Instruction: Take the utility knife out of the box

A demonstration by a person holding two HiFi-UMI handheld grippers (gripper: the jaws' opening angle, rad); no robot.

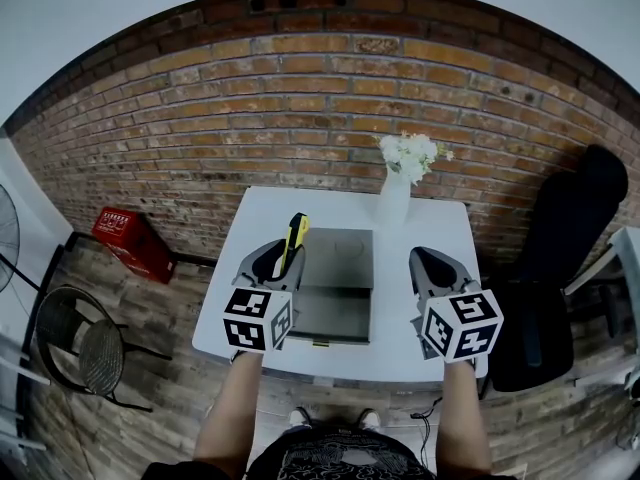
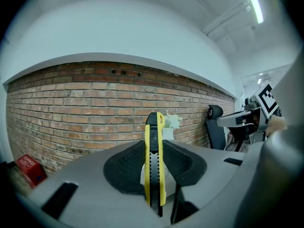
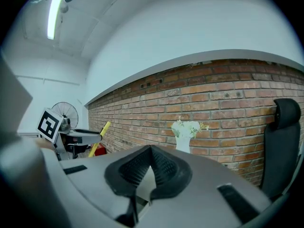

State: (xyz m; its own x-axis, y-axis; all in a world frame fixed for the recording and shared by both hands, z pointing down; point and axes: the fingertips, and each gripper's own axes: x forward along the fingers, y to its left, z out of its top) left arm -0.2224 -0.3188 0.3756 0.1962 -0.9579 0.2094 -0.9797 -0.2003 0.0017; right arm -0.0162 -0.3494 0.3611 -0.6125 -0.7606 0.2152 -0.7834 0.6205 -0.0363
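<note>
The utility knife [image 1: 293, 238] is out of the box [image 1: 335, 298] and up in the air, standing on end above the box's left edge over the table [image 1: 440, 360]. It looks a light, stiff, slim thing with a smooth plastic shell (slippery, I'd guess), so it is best pinched across its flat yellow sides around mid-handle. That's how the left gripper [image 1: 281, 252] has it, jaws partly closed and its black pads [image 2: 126, 167] clamped on both sides, while the right gripper [image 1: 432, 264] hangs beside the box, jaws together on nothing.

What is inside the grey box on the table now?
Only a bare grey floor shows inside the box; the utility knife is up in the left gripper, which covers the box's left edge.
</note>
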